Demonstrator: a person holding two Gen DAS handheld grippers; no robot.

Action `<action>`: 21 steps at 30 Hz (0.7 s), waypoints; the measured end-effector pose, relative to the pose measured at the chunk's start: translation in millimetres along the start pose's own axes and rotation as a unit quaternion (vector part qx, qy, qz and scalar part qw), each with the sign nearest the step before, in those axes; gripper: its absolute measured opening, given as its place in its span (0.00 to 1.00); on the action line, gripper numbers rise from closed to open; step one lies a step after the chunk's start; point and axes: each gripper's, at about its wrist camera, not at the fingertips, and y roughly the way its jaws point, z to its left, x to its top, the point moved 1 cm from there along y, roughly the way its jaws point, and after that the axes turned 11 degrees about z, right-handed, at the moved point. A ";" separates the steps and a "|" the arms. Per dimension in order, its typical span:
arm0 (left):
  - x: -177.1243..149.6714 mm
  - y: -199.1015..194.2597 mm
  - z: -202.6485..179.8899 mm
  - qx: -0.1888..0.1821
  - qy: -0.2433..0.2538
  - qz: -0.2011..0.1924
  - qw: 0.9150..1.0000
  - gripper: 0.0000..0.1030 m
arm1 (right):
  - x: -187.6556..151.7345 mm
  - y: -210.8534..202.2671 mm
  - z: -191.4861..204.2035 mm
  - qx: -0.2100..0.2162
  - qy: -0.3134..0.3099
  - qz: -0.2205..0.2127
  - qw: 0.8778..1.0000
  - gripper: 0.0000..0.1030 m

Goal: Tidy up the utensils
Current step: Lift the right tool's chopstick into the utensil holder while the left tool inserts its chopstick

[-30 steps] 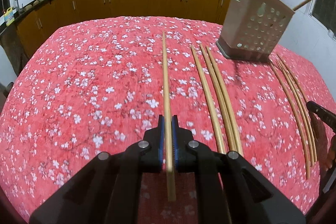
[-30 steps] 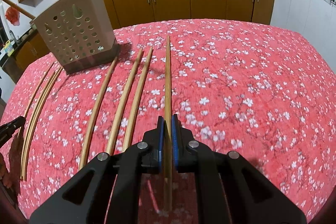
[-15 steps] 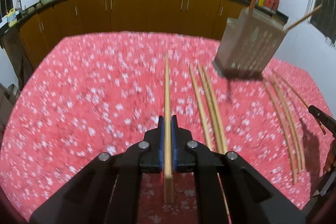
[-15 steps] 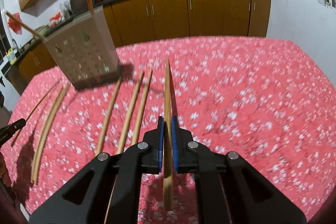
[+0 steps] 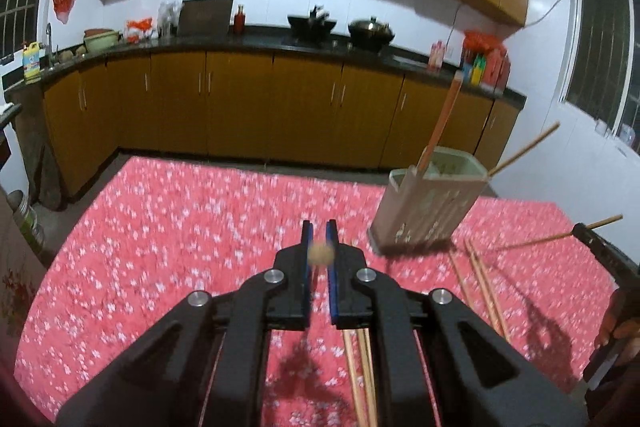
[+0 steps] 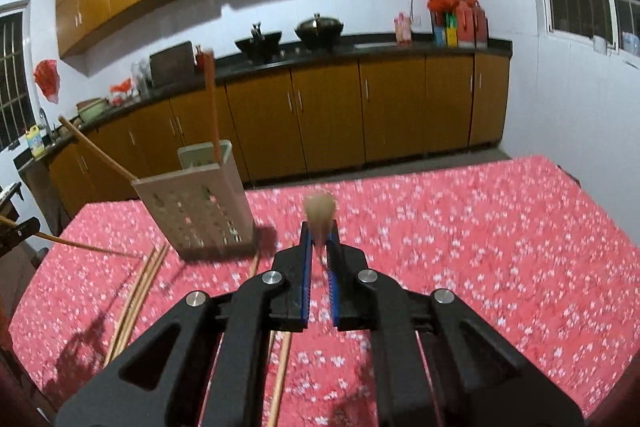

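Chopsticks are the items being sorted. Nearest, the left gripper (image 5: pixel 319 241) is clamped on one chopstick (image 5: pixel 320 253), seen end-on as a pale blurred disc between its blue pads. The right gripper (image 6: pixel 319 239) likewise pinches its own chopstick (image 6: pixel 319 211), the butt end pointing at the camera. Both sticks appear lifted clear of the counter (image 5: pixel 160 247) with its red floral cloth. Below and to the right of the left gripper, loose chopsticks (image 5: pixel 480 283) lie flat on the cloth. Farther off, ahead and right of the left gripper, stands the perforated beige holder (image 5: pixel 428 207), with two sticks already leaning inside. These sticks look light, stiff and smooth, so likely to pivot or slip in a narrow pinch; a grasp near the middle should balance better. Beyond is a kitchen with brown cabinets (image 5: pixel 240 107).
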 end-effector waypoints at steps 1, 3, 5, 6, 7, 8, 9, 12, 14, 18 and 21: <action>1.3 -2.6 0.4 -0.001 0.000 -0.004 1.000 0.07 | 2.4 -2.1 0.8 0.001 -0.001 -0.005 1.000 0.07; 6.0 -8.4 -0.7 -0.002 0.000 -0.012 1.000 0.07 | 5.5 -6.1 1.9 0.002 0.000 -0.014 1.000 0.07; 9.3 -14.1 -0.6 -0.008 0.001 -0.016 1.000 0.07 | 9.7 -12.8 2.9 0.008 0.002 -0.026 1.000 0.07; 11.2 -17.6 -2.3 -0.012 0.003 -0.018 1.000 0.07 | 11.4 -15.4 4.8 0.011 0.002 -0.030 0.999 0.07; 11.0 -19.7 -4.0 -0.014 0.005 -0.020 1.000 0.07 | 15.3 -20.6 6.6 0.016 0.000 -0.037 0.999 0.07; 13.0 -24.6 -6.9 -0.022 0.009 -0.023 0.999 0.07 | 19.9 -26.5 9.1 0.023 -0.003 -0.044 0.999 0.07; 15.1 -28.2 -9.8 -0.029 0.011 -0.024 0.999 0.07 | 21.4 -30.0 11.2 0.029 -0.004 -0.048 0.998 0.07; 22.9 -42.3 -24.1 -0.060 0.025 -0.033 0.997 0.07 | 36.6 -50.0 19.6 0.066 -0.007 -0.072 0.995 0.07; 29.7 -51.1 -35.4 -0.077 0.034 -0.044 0.995 0.07 | 46.0 -60.7 25.7 0.086 -0.008 -0.088 0.992 0.07; 48.5 -66.9 -65.2 -0.108 0.051 -0.073 0.990 0.07 | 66.9 -82.6 41.9 0.119 -0.016 -0.134 0.984 0.07; 61.2 -72.1 -83.5 -0.107 0.058 -0.100 0.988 0.07 | 78.3 -87.3 52.3 0.124 -0.022 -0.159 0.979 0.07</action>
